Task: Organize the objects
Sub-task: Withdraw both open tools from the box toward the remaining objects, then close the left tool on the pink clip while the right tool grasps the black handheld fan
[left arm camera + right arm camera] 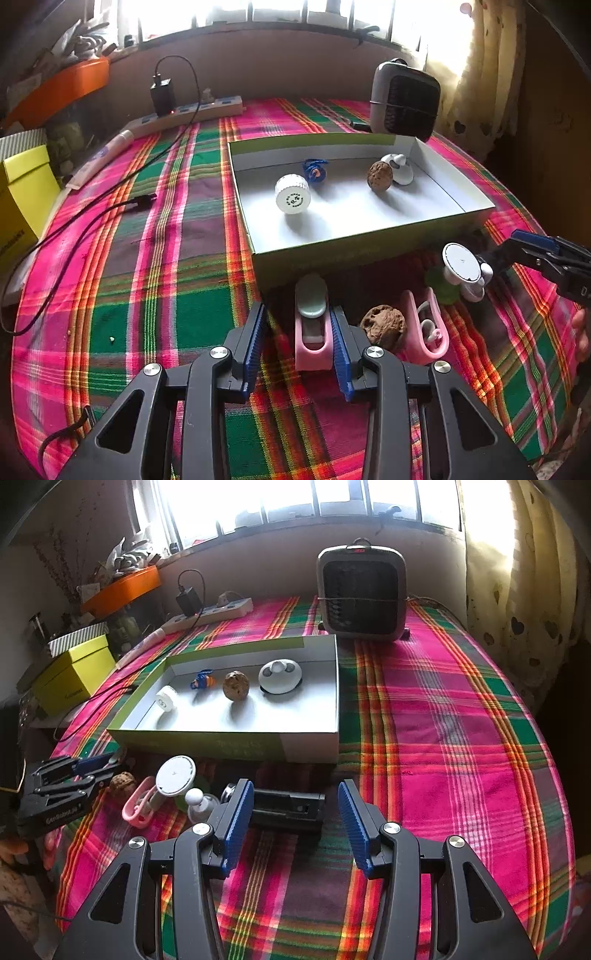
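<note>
On my far left sits a yellow box [22, 192], then a power strip [192, 110] at the back of the plaid tablecloth [166, 258]. My left gripper [300, 347] has its jaws around a pink clip [312, 332]; the right pad touches it, the left stands clear, so I cannot tell if it is truly clamped. Just right lie a walnut [384, 326] and a second pink clip [428, 328]. Behind them the shallow box [351, 245] holds a white cap [292, 194], a blue toy [314, 170], another walnut [379, 176] and a white holder [280, 676]. My right gripper [296, 823] stands apart, a black device [286, 808] between its pads, untouched on the right side.
</note>
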Tool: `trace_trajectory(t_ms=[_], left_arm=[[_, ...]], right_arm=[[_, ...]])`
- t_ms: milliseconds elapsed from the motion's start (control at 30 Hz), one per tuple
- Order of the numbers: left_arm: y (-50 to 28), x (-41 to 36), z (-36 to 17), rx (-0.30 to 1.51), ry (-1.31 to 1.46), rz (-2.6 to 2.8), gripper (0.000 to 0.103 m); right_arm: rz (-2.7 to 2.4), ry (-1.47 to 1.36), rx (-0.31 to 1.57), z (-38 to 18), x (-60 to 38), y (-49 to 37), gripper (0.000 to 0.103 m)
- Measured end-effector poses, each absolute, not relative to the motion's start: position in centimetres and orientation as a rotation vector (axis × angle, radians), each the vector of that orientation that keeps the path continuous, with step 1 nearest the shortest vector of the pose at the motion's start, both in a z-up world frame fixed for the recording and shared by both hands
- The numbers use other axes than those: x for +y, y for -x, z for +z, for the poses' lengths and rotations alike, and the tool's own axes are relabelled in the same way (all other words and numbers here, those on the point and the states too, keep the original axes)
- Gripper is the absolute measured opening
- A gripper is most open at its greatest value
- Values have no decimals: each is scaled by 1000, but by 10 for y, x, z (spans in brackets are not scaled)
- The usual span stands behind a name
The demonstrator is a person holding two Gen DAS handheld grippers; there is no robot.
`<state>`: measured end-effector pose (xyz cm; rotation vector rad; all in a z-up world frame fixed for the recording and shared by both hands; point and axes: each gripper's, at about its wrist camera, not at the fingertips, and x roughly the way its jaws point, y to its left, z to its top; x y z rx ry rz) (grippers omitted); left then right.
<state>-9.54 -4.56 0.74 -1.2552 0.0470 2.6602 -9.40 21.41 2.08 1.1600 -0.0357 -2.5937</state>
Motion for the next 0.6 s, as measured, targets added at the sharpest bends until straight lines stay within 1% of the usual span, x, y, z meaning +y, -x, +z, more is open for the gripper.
trace_trajectory(t_ms=[267, 600], left_arm=[[96, -50, 7, 23, 1259, 2673, 32], [96, -51, 7, 21, 1259, 2674, 32]], right_arm=[[-2501, -1181, -82, 16, 217, 99, 49], [-2392, -1179, 17, 15, 205, 79, 49]])
